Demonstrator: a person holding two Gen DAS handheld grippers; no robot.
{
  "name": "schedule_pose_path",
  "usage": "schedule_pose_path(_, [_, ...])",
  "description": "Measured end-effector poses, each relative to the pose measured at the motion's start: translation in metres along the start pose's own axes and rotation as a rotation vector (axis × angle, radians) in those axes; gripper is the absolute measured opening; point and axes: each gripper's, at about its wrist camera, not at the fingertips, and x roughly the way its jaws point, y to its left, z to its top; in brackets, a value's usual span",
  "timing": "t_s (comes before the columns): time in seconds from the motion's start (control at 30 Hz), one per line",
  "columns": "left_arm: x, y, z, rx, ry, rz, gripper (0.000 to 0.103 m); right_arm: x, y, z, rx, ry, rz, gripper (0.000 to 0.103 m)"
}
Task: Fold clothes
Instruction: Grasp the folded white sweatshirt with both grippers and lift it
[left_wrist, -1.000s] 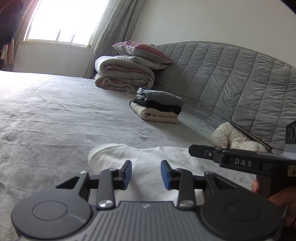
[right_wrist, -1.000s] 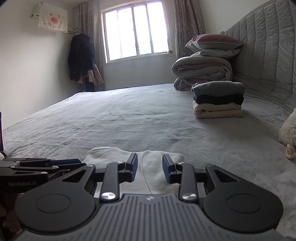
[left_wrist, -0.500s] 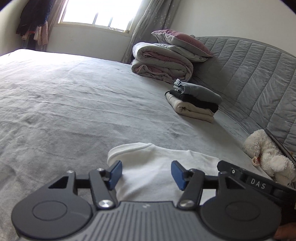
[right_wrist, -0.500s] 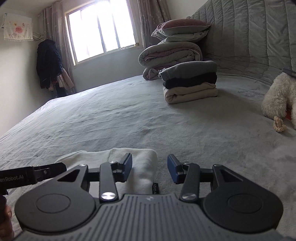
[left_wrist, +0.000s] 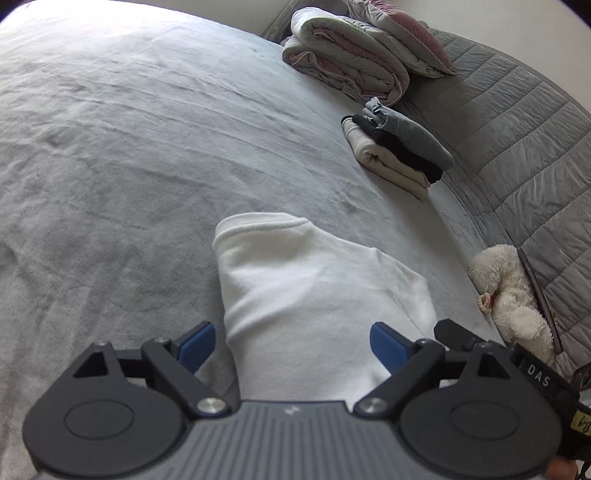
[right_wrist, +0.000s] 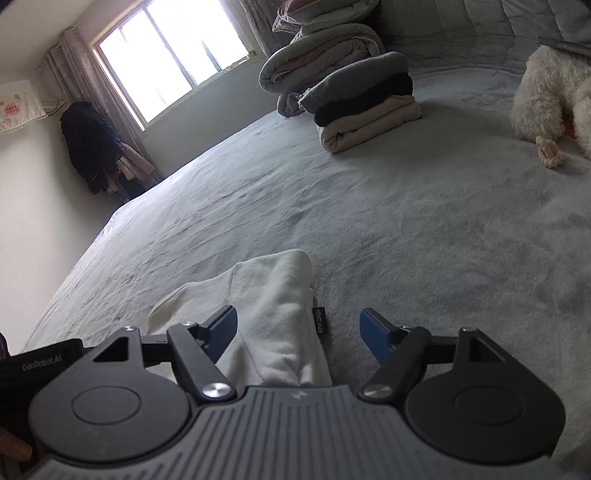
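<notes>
A folded white garment (left_wrist: 314, 291) lies on the grey bed cover (left_wrist: 129, 155), just ahead of both grippers. My left gripper (left_wrist: 291, 345) hovers over its near end, jaws opening wide, with the cloth below and between the blue pads but not pressed. In the right wrist view the same white garment (right_wrist: 277, 314) lies between the opening jaws of my right gripper (right_wrist: 299, 326), nearer the left pad, and is not gripped. The right gripper's body (left_wrist: 491, 354) shows at the lower right of the left wrist view.
A stack of three folded clothes (left_wrist: 399, 155), grey on black on cream, sits further up the bed, also seen from the right wrist as a stack (right_wrist: 365, 107). Behind it lie rolled quilts and a pillow (left_wrist: 354, 59). A white plush toy (left_wrist: 513, 295) rests by the quilted headboard (left_wrist: 517, 129).
Both grippers have opened from nearly closed to wide and rolled and tipped downward toward the bed. The white garment now lies more fully below them.
</notes>
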Motion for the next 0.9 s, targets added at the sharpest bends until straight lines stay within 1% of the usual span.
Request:
schedule_pose_path(0.07, [0.002, 0.01, 0.0, -0.063, 0.029, -0.017, 0.092, 0.002, -0.011, 0.005, 0.118, 0.048, 0.037, 0.077])
schedule_pose_path(0.17, [0.0, 0.02, -0.001, -0.124, 0.038, -0.058, 0.092, 0.003, -0.027, 0.008, 0.292, 0.09, 0.067, 0.077])
schedule_pose_path(0.27, [-0.003, 0.028, 0.002, -0.179, 0.069, -0.095, 0.092, -0.004, -0.033, 0.006, 0.404, 0.094, 0.093, 0.077])
schedule_pose_path(0.37, [-0.004, 0.035, 0.002, -0.212, 0.094, -0.131, 0.092, -0.013, -0.029, 0.005, 0.425, 0.081, 0.106, 0.077])
schedule_pose_path(0.5, [-0.001, 0.036, 0.0, -0.218, 0.117, -0.163, 0.091, -0.02, -0.018, -0.001, 0.438, 0.104, 0.116, 0.077])
schedule_pose_path(0.63, [0.0, 0.039, -0.003, -0.233, 0.124, -0.193, 0.091, -0.027, -0.011, -0.009, 0.426, 0.119, 0.073, 0.077])
schedule_pose_path(0.77, [0.0, 0.048, -0.003, -0.293, 0.129, -0.231, 0.09, -0.04, -0.014, -0.024, 0.468, 0.12, 0.037, 0.077])
schedule_pose_path(0.9, [0.002, 0.05, -0.004, -0.311, 0.135, -0.253, 0.089, -0.042, -0.013, -0.036, 0.497, 0.135, 0.054, 0.077])
